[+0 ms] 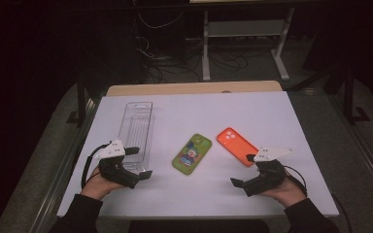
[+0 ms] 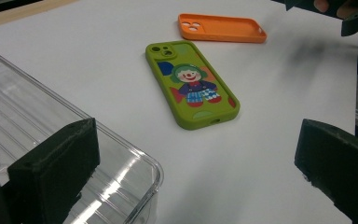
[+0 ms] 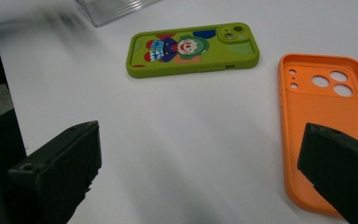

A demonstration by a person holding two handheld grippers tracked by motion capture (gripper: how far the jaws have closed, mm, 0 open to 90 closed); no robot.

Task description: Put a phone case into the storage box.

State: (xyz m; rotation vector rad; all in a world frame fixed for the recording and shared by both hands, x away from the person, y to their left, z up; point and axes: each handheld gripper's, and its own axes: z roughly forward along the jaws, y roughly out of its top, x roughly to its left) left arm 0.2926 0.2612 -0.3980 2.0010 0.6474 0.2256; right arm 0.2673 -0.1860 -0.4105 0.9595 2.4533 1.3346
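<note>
A green phone case (image 1: 192, 154) with a clown picture lies face down in the middle of the white table; it also shows as the green case (image 2: 192, 83) and the green case (image 3: 193, 49). An empty orange phone case (image 1: 236, 145) lies hollow side up to its right, seen as the orange case (image 2: 221, 28) and the orange case (image 3: 328, 116). My left gripper (image 1: 140, 162) stands open at the near end of a clear plastic tray (image 1: 137, 131), with nothing between its jaws. My right gripper (image 1: 243, 170) is open just short of the orange case, holding nothing.
The clear tray (image 2: 51, 135) is long, ribbed and empty, lying lengthwise on the left half of the table (image 1: 272, 111). A wooden strip (image 1: 194, 88) runs along the far edge. Beyond it stand a metal stand (image 1: 245, 34) and cables on the dark floor.
</note>
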